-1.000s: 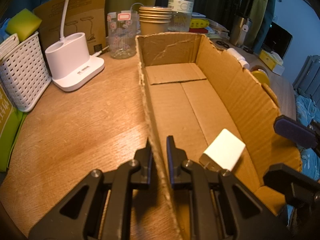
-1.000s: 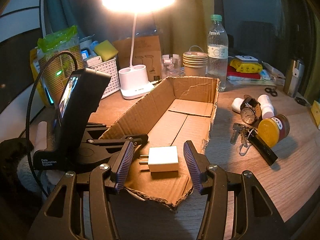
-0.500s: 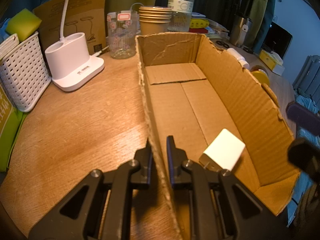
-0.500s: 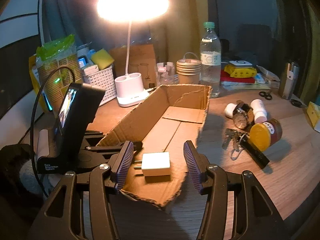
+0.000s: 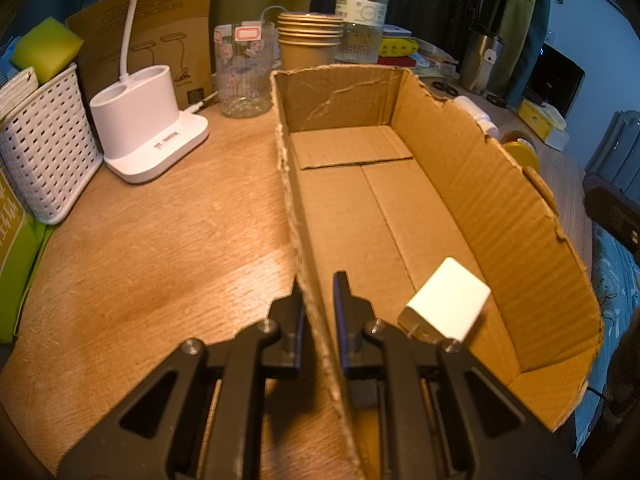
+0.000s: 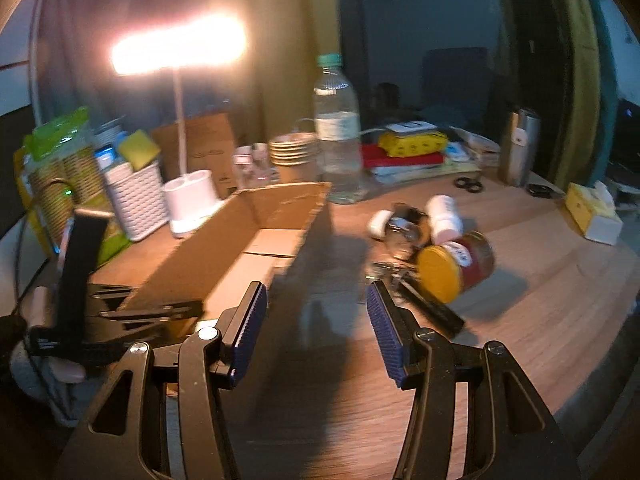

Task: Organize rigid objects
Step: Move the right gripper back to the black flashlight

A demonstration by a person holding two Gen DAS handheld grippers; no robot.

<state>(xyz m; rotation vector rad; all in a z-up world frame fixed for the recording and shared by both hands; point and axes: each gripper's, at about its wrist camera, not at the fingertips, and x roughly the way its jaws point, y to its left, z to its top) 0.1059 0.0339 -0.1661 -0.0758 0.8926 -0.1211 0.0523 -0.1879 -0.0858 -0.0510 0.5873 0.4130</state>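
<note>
One white square plastic charger plug [image 5: 446, 300] lies on the floor of the long open brown cardboard box [image 5: 496, 200], at the near end close to the torn right wall, tilted with its metal prongs pointing towards the camera. The box stands on the wooden worktop [image 5: 160, 240]; its top edges are ragged and the flaps of its floor show a seam down the middle. On the far left of the left wrist view stands a white woven plastic basket [image 5: 44, 140], then a white desk lamp base with two round wells [image 5: 148, 128] carrying a small dark label too small to read, and behind it a brown cardboard sheet printed with lamp outlines [image 5: 156, 40]; the writing there cannot be made out. The left claw [image 5: 318, 300] is clamped on the left wall of the box, one black finger outside and one inside, reaching in low from the near edge. In the blurred right wrist view, the right claw [image 6: 316, 320] hangs over bare worktop just right of the box, its blue ribbed pads [image 6: 250, 320] wide apart and holding nothing. Further right lie a jar with a yellow lid on its side [image 6: 452, 268], two small white bottles [image 6: 444, 220] and a tall clear plastic water bottle [image 6: 336, 132] whose label is unreadable.
</note>
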